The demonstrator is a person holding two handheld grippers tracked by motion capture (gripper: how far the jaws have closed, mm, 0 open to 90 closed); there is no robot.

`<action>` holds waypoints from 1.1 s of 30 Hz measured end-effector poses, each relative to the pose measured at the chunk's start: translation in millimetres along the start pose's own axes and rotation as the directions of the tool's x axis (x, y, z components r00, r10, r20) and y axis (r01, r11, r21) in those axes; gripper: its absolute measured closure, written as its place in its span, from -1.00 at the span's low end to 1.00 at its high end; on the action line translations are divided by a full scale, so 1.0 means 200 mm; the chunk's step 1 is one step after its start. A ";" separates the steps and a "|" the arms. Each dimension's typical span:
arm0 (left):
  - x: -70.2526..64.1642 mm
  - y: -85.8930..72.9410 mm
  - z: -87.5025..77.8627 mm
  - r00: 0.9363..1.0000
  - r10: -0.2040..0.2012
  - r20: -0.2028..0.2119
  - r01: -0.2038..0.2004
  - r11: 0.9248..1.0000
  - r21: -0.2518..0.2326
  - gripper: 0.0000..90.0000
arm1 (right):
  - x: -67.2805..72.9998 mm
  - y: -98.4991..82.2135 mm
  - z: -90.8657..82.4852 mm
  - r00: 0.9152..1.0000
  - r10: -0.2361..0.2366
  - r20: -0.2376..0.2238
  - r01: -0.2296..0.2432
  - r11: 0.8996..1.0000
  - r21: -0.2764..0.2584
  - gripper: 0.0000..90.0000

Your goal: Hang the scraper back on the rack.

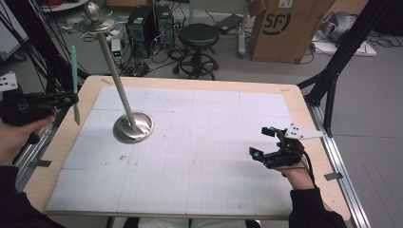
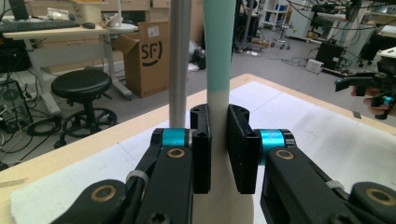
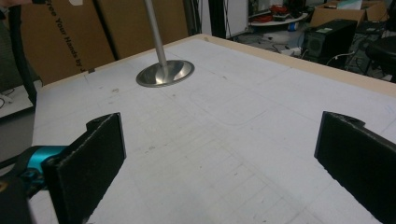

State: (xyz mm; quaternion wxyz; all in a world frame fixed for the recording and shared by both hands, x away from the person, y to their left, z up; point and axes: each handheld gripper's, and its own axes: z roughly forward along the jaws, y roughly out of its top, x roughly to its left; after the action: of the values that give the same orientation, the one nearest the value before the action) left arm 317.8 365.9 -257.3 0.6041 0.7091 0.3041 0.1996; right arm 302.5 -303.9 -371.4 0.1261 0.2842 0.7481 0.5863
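A long thin utensil (image 1: 75,71), teal in its upper half and off-white below, stands upright over the table's left edge. My left gripper (image 1: 71,99) is shut on its lower part. In the left gripper view the pads press both sides of the utensil (image 2: 219,51), and the steel pole (image 2: 180,60) rises just behind. A steel stand (image 1: 133,127) with a round base, leaning pole and a ball-topped disc (image 1: 92,16) sits left of centre on the white mat (image 1: 204,156). My right gripper (image 1: 260,141) rests low at the right, open and empty (image 3: 222,135), facing the stand's base (image 3: 166,73).
Beyond the table's far edge are a black stool (image 1: 198,35), a cardboard box (image 1: 290,28) and computer towers (image 1: 142,23) among cables. Black frame legs (image 1: 332,71) stand at the right. The wooden table rim (image 1: 304,109) borders the mat.
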 end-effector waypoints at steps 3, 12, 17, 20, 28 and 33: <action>0.02 0.03 -0.01 1.000 -0.001 -0.019 0.002 1.000 0.007 0.79 | 0.00 0.00 0.00 1.000 -0.001 0.001 0.001 1.000 -0.002 -0.98; 0.07 0.08 -0.02 0.997 -0.007 -0.073 0.005 1.000 -0.018 0.79 | -0.01 0.00 0.00 1.000 -0.001 0.000 0.001 1.000 -0.005 -0.98; 0.10 0.10 -0.03 0.996 -0.026 -0.084 0.022 0.999 -0.046 0.79 | 0.00 0.00 -0.01 1.000 -0.001 0.000 0.001 1.000 -0.005 -0.98; 0.11 0.11 -0.03 0.996 -0.027 -0.088 0.023 0.998 -0.050 0.79 | -0.01 0.00 0.00 1.000 -0.001 0.000 0.001 1.000 -0.004 -0.98; 0.12 0.12 0.00 0.996 -0.034 -0.079 0.030 0.998 -0.049 0.79 | -0.01 0.00 0.00 1.000 -0.002 -0.001 0.002 1.000 -0.003 -0.98; 0.12 0.12 0.02 0.997 -0.037 -0.071 0.034 0.999 -0.041 0.79 | -0.01 0.00 -0.01 1.000 -0.001 -0.001 0.001 1.000 -0.006 -0.98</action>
State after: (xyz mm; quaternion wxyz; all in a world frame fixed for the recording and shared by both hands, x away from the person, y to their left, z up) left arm 342.7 376.4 -237.0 0.6101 0.6838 0.3341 0.2203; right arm 302.6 -305.8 -371.1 0.1267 0.2832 0.7465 0.5886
